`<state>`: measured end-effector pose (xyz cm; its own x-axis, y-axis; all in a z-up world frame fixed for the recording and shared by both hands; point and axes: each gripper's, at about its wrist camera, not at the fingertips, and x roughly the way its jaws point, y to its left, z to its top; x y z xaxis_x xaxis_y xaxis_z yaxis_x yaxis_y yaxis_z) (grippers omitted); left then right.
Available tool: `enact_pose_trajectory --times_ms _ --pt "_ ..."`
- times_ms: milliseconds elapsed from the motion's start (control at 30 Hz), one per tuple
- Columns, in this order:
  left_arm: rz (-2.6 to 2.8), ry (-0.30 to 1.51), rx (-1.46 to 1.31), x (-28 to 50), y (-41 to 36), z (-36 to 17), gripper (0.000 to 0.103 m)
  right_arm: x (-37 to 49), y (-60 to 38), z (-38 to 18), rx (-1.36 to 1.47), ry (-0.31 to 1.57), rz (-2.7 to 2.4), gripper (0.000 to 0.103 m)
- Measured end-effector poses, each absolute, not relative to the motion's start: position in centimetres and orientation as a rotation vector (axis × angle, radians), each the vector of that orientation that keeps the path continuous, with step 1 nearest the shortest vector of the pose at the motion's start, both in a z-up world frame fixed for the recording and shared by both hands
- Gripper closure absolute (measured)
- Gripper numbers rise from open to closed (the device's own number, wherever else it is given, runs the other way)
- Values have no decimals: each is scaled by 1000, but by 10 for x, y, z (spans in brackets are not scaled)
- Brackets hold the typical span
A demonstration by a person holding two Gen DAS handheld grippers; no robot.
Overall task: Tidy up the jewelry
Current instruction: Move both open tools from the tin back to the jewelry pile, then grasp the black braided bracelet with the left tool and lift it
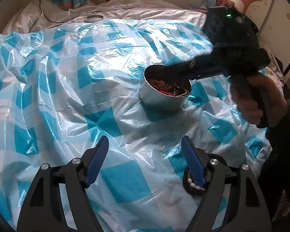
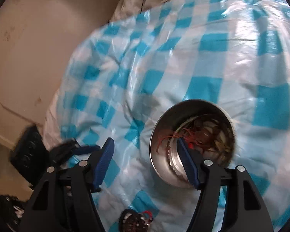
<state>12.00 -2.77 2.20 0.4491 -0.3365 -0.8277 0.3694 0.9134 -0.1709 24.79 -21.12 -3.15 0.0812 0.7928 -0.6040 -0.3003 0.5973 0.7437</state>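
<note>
A round metal tin (image 1: pixel 162 94) stands on the blue-and-white checked plastic sheet (image 1: pixel 67 89); it holds a tangle of red cords and other jewelry (image 1: pixel 168 91). In the right wrist view the tin (image 2: pixel 191 143) is just below the gripper, jewelry (image 2: pixel 203 137) inside. My right gripper (image 2: pixel 145 154) is open and empty, its right finger over the tin's rim; it also shows in the left wrist view (image 1: pixel 183 73) above the tin. My left gripper (image 1: pixel 145 154) is open and empty. A black bracelet with white beads (image 1: pixel 193 181) lies by its right finger; it also shows in the right wrist view (image 2: pixel 134 221).
The sheet covers a bed with white bedding (image 1: pixel 106 9). A round metal lid (image 1: pixel 94 17) lies at the far edge of the sheet. A beige headboard or wall (image 2: pixel 38 58) is on the left of the right wrist view.
</note>
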Motion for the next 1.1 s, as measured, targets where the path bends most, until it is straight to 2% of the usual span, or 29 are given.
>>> enact_pose_trajectory --times_ms 300,600,667,733,833,900,933,967,1100 --pt "-536 1059 49 114 -40 14 29 187 -287 -32 776 1027 639 24" --pt "-670 1103 -20 106 -65 -14 30 182 -302 -49 900 1024 528 24" --pt "-694 1112 -25 106 -71 -18 35 182 -300 -45 874 1023 529 24" --pt "-716 1116 2 103 -81 -21 35 180 -297 -40 842 1021 529 24" --pt "-740 1122 31 98 -91 -26 43 177 -294 -33 810 1017 541 22" --pt "-752 1133 34 97 -93 -29 55 174 -295 -30 800 1015 547 21" --pt "-753 1146 38 96 -94 -31 72 173 -295 -30 793 1015 548 20" --pt "-740 1150 51 96 -93 -33 79 172 -296 -29 787 1015 546 20" --pt "-707 1129 33 94 -84 -31 88 170 -299 -29 797 1017 534 20"
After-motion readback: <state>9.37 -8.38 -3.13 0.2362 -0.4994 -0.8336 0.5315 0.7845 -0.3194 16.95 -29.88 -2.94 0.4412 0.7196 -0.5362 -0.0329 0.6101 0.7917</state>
